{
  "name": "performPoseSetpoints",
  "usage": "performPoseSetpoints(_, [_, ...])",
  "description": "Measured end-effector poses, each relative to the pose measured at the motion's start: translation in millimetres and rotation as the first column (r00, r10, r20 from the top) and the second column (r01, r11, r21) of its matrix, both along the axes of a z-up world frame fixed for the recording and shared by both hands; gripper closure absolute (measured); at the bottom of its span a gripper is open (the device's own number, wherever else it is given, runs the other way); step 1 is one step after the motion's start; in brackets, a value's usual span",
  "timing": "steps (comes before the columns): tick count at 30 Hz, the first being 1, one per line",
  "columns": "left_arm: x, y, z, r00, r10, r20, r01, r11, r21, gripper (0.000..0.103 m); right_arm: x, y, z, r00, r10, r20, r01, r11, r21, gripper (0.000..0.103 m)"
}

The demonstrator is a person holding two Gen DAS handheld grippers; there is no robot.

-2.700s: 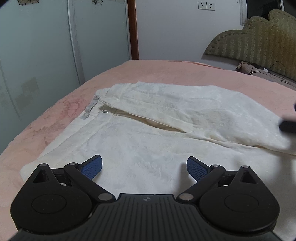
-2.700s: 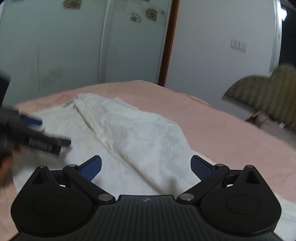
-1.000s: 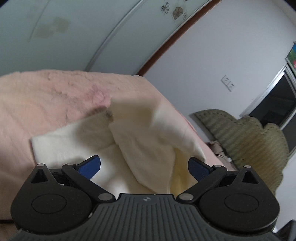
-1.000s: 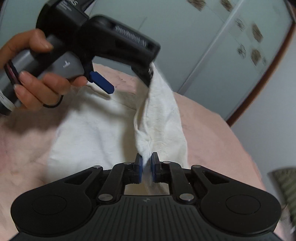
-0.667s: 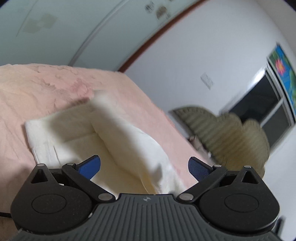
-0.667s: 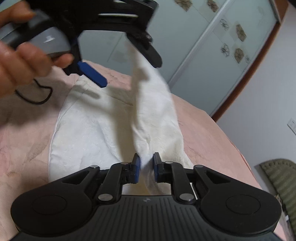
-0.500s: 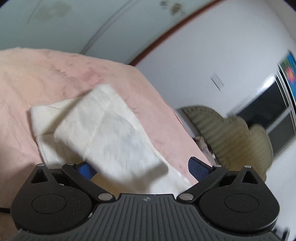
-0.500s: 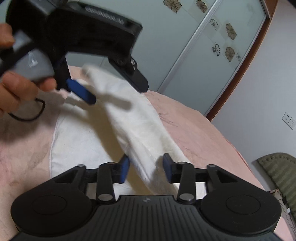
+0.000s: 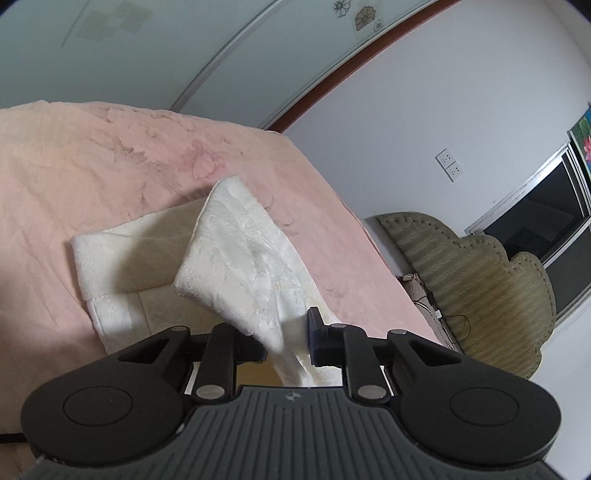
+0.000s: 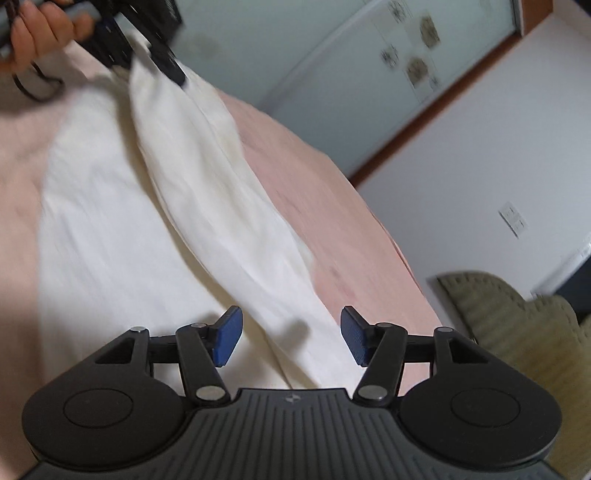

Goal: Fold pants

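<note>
Pants (image 9: 236, 254) lie on the pink bed (image 9: 92, 166), 1 leg lifted off the flat half. Swap since a second ago: our left gripper (image 9: 286, 341) was wide open, now its jaws are closing on that leg's fabric; our right gripper (image 10: 291, 338) had it pinched, now its jaws are opening, cloth loose between them. Left hand (image 10: 40, 31) now carries the fold.
</note>
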State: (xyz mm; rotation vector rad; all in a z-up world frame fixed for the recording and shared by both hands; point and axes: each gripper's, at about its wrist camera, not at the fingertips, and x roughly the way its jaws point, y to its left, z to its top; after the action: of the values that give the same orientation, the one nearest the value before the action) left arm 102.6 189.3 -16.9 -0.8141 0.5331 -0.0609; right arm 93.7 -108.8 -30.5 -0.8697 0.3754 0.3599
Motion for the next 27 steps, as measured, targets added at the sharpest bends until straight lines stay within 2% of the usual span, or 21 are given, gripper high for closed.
performPoseSetpoints(3, [4, 6, 0, 1.0, -0.002, -0.014, 0.002, 0.999, -0.041, 0.083, 8, -1, -9, 1.0, -0.01, 0.009, 0.01, 0.998, -0.057, 0.051])
performPoseSetpoints(5, [5, 7, 2, 1.0, -0.004, -0.012, 0.003, 0.999, -0.035, 0.084, 8, 5, -13, 1.0, 0.001, 0.021, 0.0, 0.997, -0.072, 0.054])
performPoseSetpoints(6, [5, 7, 3, 1.0, -0.007, -0.01, 0.007, 1.0, -0.027, 0.085, 8, 9, -16, 1.0, 0.009, 0.029, -0.007, 0.997, -0.076, 0.06])
performPoseSetpoints(7, [6, 6, 5, 1.0, -0.013, -0.007, 0.013, 1.0, -0.017, 0.088, 8, 11, -19, 0.999, 0.015, 0.042, -0.011, 0.996, -0.084, 0.076])
performPoseSetpoints(9, [6, 4, 9, 1.0, -0.02, 0.0, 0.02, 1.0, 0.012, 0.091, 8, 16, -25, 0.997, 0.036, 0.064, -0.028, 0.992, -0.121, 0.094])
performPoseSetpoints(10, [7, 4, 11, 1.0, -0.023, 0.0, 0.023, 0.999, 0.026, 0.093, 7, 16, -28, 0.997, 0.044, 0.065, -0.034, 0.99, -0.139, 0.097])
performPoseSetpoints(12, [7, 7, 15, 1.0, -0.03, -0.002, 0.03, 0.999, 0.039, 0.093, 4, 17, -26, 0.998, 0.056, 0.041, -0.049, 0.989, -0.138, 0.098])
performPoseSetpoints(15, [4, 18, 19, 0.999, -0.045, 0.002, 0.045, 0.996, 0.075, 0.094, -16, 16, -12, 0.998, 0.069, 0.014, -0.068, 0.995, -0.075, 0.098])
performPoseSetpoints(17, [1, 24, 20, 0.998, -0.065, -0.007, 0.065, 0.992, 0.106, 0.094, -35, 17, 1, 0.996, 0.089, -0.011, -0.089, 0.996, -0.025, 0.098])
performPoseSetpoints(21, [-9, 34, 14, 0.997, -0.065, -0.035, 0.07, 0.981, 0.178, 0.094, -77, 27, 11, 0.984, 0.161, -0.079, -0.16, 0.987, 0.019, 0.098])
performPoseSetpoints(24, [-9, 34, 3, 0.994, -0.058, -0.095, 0.078, 0.971, 0.224, 0.093, -91, 37, 2, 0.971, 0.198, -0.132, -0.197, 0.98, 0.023, 0.098])
performPoseSetpoints(27, [-5, 29, -6, 0.989, -0.061, -0.135, 0.096, 0.957, 0.273, 0.093, -87, 39, -13, 0.969, 0.183, -0.165, -0.179, 0.983, 0.035, 0.099])
